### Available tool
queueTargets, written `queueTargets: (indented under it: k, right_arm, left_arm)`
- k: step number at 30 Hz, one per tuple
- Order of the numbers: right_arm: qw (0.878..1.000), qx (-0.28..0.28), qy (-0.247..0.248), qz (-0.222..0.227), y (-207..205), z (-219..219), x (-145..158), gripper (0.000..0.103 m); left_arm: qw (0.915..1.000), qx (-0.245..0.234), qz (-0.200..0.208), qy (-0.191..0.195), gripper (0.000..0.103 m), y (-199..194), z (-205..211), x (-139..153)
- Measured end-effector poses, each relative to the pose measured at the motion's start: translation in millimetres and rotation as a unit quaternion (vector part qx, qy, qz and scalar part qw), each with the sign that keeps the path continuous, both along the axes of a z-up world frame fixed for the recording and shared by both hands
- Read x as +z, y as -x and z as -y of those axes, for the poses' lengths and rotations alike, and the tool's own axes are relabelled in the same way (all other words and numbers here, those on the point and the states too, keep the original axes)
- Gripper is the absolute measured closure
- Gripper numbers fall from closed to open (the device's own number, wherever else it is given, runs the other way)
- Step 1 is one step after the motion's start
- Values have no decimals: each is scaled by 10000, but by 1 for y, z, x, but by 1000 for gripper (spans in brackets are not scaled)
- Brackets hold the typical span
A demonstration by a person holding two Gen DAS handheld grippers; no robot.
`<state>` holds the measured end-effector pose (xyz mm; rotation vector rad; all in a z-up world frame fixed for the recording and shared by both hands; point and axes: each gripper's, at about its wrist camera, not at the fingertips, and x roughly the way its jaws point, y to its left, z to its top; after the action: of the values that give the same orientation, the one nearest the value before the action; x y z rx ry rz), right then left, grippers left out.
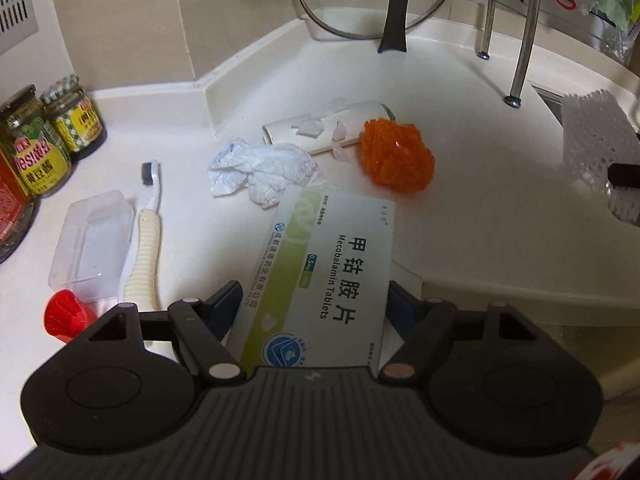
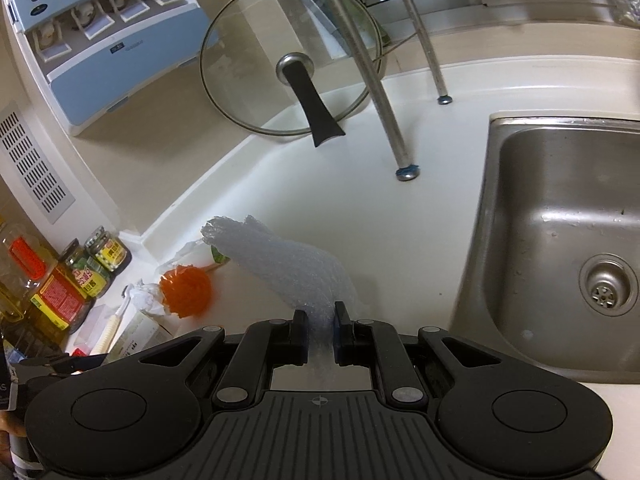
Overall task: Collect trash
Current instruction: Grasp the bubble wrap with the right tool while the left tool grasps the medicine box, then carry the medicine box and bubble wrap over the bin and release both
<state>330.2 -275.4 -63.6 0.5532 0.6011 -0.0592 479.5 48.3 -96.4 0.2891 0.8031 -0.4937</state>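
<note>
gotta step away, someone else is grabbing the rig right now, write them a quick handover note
Left gripper: jaws shut on the medicine box, held above the counter.
Right gripper: jaws shut on the white foam net, beside the sink.
Left on the counter: crumpled tissue, orange mesh ball, torn paper tube, toothbrush, clear plastic case, red cap.
No bin in view; nothing visibly binned yet.

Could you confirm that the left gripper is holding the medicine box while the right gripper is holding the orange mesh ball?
Not quite: the right gripper is shut on the white foam netting, as the right wrist view shows. The orange mesh ball lies on the counter. The left gripper does hold the medicine box.
</note>
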Motion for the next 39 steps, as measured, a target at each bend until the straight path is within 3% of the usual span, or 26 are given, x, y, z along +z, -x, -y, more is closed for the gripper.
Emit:
queueTargets:
  k: [11, 20, 31, 39]
  right_arm:
    - [9996, 250, -99, 103, 16, 2, 6, 91]
    - [9946, 969, -288, 218, 31, -17, 14, 91]
    - [9759, 2096, -582, 169, 67, -46, 15, 91]
    - [9614, 2684, -598, -133, 97, -69, 0, 91]
  left_arm:
    - [9976, 528, 193, 414, 31, 37, -15, 28]
    - [9883, 1184, 309, 915, 31, 100, -29, 55]
    - [9753, 1794, 380, 1229, 31, 196, -28, 66]
    - [9667, 2173, 190, 1338, 31, 247, -28, 53]
